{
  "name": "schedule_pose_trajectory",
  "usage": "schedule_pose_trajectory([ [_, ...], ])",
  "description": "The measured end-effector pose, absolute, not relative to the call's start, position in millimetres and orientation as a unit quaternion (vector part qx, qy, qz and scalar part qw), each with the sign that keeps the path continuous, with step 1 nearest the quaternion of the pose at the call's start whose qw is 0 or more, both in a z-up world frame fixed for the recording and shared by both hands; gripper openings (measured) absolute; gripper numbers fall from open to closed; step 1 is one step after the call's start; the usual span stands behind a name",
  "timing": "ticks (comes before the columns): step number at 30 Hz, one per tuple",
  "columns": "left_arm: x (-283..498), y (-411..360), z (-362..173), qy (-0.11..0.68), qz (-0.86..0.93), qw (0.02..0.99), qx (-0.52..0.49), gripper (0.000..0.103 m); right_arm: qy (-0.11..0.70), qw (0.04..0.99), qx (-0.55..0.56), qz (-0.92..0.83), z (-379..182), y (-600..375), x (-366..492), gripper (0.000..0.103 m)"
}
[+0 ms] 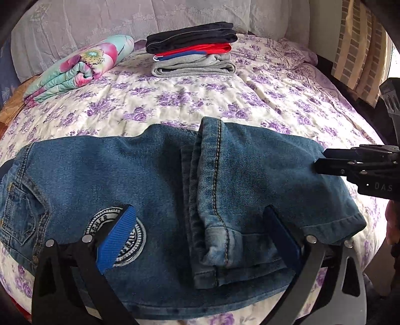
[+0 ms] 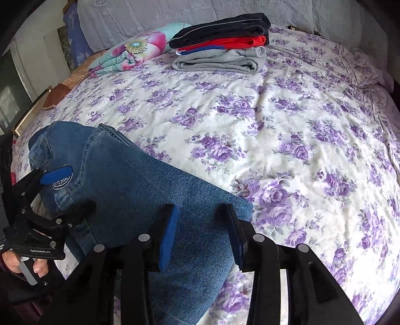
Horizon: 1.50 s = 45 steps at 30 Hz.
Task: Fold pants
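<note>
Folded blue jeans (image 1: 160, 190) lie across the near edge of the bed, with a round white patch (image 1: 140, 237) near the waist end and the hemmed leg ends folded over the middle. My left gripper (image 1: 200, 225) is open, its fingers spread wide over the jeans' near edge. My right gripper (image 2: 202, 225) is also open, its blue-padded fingers on either side of the fold at the jeans' (image 2: 140, 185) right end; it also shows in the left wrist view (image 1: 322, 163). The left gripper (image 2: 65, 190) appears at the left of the right wrist view.
The bed has a white sheet with purple flowers (image 2: 287, 130). A stack of folded clothes, black, red and grey (image 1: 192, 51), sits at the far side. A rolled floral blanket (image 1: 77, 67) lies left of the stack. Pillows (image 1: 150, 17) line the back.
</note>
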<state>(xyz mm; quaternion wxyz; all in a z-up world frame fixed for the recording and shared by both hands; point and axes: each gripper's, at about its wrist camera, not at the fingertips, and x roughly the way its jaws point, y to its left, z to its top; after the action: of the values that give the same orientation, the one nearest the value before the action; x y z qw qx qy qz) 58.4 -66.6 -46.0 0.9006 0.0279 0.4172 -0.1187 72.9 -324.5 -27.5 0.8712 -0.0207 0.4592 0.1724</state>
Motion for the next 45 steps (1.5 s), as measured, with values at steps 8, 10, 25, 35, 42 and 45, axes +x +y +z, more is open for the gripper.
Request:
schedule_pose_trajectory([
  [8, 7, 40, -12, 0.376, 0.009, 0.926, -0.032, 0.099, 0.419, 0.853, -0.060, 0.306, 10, -216, 76, 0.042],
  [10, 2, 78, -16, 0.388, 0.047, 0.918, -0.069, 0.099, 0.418, 0.846, -0.078, 0.322, 13, -187, 87, 0.042],
  [25, 49, 169, -50, 0.422, 0.034, 0.859, -0.287, 0.098, 0.465, 0.819, -0.117, 0.314, -44, -139, 118, 0.053],
  [35, 62, 186, -59, 0.395, -0.045, 0.834, -0.384, 0.098, 0.450, 0.824, -0.097, 0.330, -45, -147, 118, 0.053],
  [42, 64, 188, -59, 0.386, -0.040, 0.832, -0.397, 0.048, 0.443, 0.826, -0.091, 0.336, -42, -149, 115, 0.054],
  [45, 61, 181, -52, 0.373, -0.036, 0.846, -0.379, 0.046, 0.427, 0.831, -0.078, 0.349, -34, -155, 110, 0.055],
])
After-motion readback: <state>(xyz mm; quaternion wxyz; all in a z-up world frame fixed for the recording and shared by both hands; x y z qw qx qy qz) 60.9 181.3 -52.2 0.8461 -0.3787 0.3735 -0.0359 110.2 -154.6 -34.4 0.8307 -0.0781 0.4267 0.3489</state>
